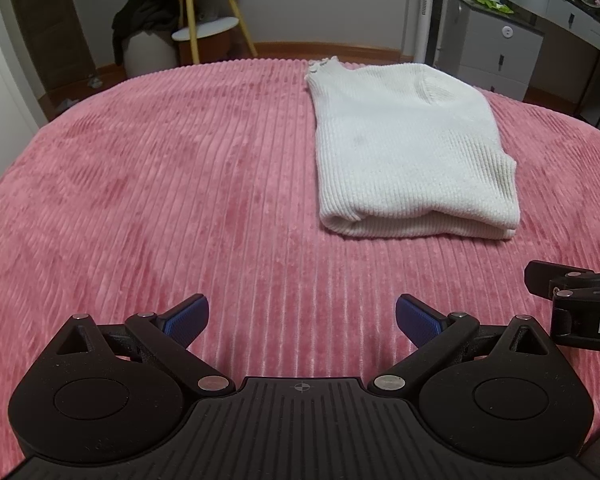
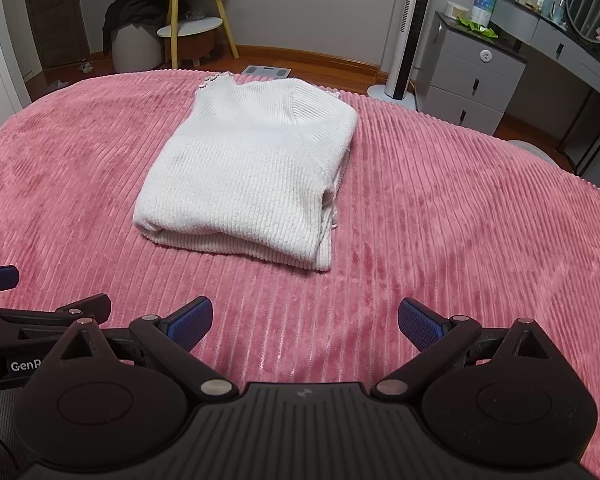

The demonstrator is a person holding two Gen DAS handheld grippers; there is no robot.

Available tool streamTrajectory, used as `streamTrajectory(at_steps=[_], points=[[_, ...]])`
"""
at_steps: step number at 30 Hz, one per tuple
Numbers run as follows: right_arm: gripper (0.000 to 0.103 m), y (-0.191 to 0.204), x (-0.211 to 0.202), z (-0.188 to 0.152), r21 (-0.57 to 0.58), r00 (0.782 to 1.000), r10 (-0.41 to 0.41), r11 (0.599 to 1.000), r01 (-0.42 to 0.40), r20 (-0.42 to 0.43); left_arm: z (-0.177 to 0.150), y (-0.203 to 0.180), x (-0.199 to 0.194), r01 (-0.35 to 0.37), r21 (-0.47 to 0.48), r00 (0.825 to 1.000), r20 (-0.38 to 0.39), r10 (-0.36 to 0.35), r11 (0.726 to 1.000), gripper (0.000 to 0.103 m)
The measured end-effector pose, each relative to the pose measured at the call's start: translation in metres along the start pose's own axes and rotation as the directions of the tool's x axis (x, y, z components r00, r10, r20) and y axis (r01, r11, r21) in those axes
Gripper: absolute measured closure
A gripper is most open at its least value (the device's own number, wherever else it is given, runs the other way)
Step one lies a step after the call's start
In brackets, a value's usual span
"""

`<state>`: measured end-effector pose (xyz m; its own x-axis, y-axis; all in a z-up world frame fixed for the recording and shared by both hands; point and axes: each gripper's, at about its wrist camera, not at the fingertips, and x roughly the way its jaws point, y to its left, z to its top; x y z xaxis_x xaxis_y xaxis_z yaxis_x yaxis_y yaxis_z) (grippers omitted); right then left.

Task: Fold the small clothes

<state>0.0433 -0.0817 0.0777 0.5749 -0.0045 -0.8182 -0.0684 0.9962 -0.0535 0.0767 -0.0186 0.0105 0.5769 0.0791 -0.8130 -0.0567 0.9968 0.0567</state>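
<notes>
A white ribbed knit sweater [image 1: 408,148] lies folded into a rectangle on the pink corduroy bed cover [image 1: 160,184], its fold edge toward me. It also shows in the right wrist view [image 2: 248,168]. My left gripper [image 1: 302,322] is open and empty, held over the cover short of the sweater and to its left. My right gripper [image 2: 305,322] is open and empty, just in front of the sweater's near edge. The right gripper's body shows at the right edge of the left wrist view [image 1: 580,304]. The left gripper shows at the left edge of the right wrist view [image 2: 40,328].
The bed cover [image 2: 460,220] fills both views. Beyond its far edge stand a yellow-legged stand with dark clothing [image 1: 156,12], a grey drawer unit [image 2: 472,76], a tower fan [image 2: 408,28] and a dressing table with a round mirror [image 2: 588,0].
</notes>
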Motion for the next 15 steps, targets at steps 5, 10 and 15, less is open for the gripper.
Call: streamTrajectory(at_steps=[5, 10, 15], points=[[0.004, -0.0001, -0.0012, -0.0005, -0.001, 1.000, 0.001, 1.000, -0.001, 0.004, -0.0001, 0.0001, -0.0015, 0.003, -0.002, 1.000, 0.003, -0.003, 1.000, 0.001], [0.004, -0.0009, -0.0023, -0.0003, 0.001, 1.000, 0.002, 1.000, -0.002, 0.006, -0.0003, -0.0001, -0.0020, 0.004, -0.002, 1.000, 0.004, -0.004, 1.000, 0.001], [0.004, -0.0011, -0.0026, -0.0002, 0.000, 1.000, 0.003, 1.000, -0.003, 0.006, -0.0002, -0.0001, -0.0019, 0.006, -0.002, 1.000, 0.006, -0.006, 1.000, 0.001]])
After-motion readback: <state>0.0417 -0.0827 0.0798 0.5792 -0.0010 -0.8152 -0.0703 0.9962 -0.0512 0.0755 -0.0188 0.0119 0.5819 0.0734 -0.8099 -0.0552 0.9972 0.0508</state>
